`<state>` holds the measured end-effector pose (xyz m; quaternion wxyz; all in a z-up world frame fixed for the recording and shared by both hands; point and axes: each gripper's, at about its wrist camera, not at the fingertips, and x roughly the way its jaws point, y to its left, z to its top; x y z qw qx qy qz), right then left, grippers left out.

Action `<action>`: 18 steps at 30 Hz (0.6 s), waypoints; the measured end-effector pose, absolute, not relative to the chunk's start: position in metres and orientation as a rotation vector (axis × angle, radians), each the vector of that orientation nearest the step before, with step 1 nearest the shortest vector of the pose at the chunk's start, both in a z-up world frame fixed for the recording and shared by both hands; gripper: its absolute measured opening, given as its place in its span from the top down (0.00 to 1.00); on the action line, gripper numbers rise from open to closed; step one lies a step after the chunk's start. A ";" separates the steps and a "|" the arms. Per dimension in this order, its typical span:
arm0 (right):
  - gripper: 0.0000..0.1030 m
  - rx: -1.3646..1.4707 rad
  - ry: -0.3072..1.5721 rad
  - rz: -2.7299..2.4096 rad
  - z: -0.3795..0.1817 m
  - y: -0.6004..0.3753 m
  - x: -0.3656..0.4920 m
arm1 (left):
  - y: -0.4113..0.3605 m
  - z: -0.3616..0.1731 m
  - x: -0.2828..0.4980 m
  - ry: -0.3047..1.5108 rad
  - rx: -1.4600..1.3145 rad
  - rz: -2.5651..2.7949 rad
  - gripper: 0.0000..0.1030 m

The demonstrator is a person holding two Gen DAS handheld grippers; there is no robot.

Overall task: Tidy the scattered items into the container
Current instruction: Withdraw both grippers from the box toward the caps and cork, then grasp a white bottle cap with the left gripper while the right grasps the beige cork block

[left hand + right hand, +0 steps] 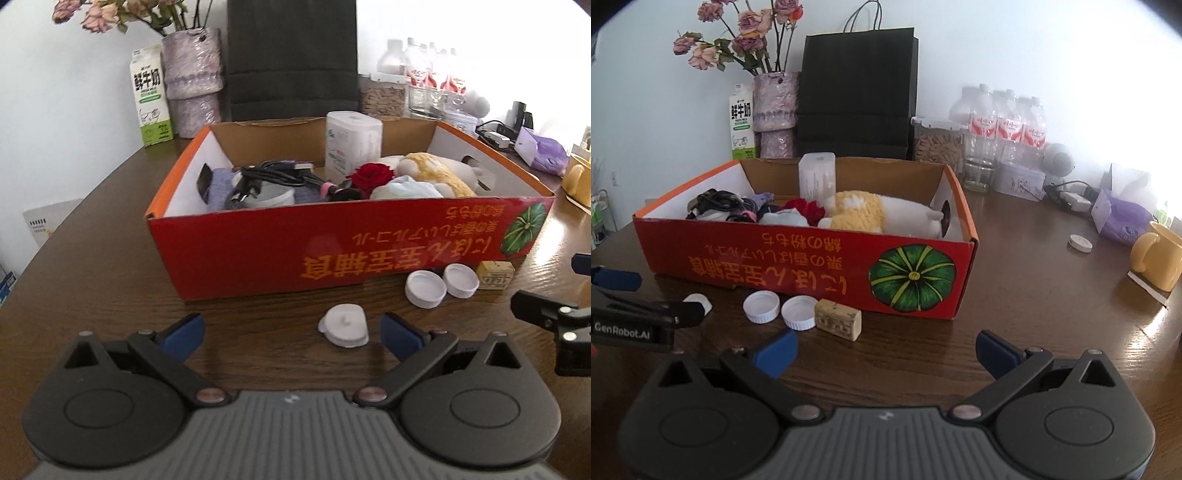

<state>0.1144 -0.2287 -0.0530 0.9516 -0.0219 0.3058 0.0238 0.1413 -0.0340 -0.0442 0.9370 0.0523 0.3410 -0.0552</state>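
My left gripper, jaws spread wide and empty, hovers over the white tea-light candle lying just in front of the red cardboard box; I should centre it between my pads, then squeeze gently

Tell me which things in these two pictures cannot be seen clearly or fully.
- White tealight, right wrist view: mostly hidden by the left tool.
- Right tool, left wrist view: cut off by the right edge.
- Water bottles, left wrist view: washed out by glare.
- Box floor: covered by its contents.
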 end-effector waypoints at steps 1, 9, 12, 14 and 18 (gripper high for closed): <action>0.00 -0.042 0.623 0.047 -0.054 -0.229 0.115 | -0.035 -0.044 0.142 0.698 0.109 -0.116 0.09; 0.00 -0.037 0.637 0.047 -0.058 -0.230 0.117 | -0.041 -0.041 0.138 0.701 0.090 -0.185 0.76; 0.00 -0.036 0.643 0.048 -0.060 -0.229 0.119 | -0.042 -0.041 0.139 0.696 0.084 -0.184 0.76; 0.00 -0.036 0.644 0.049 -0.061 -0.229 0.119 | -0.042 -0.041 0.140 0.691 0.082 -0.179 0.76; 0.00 -0.037 0.641 0.048 -0.060 -0.228 0.121 | -0.042 -0.041 0.141 0.685 0.082 -0.170 0.76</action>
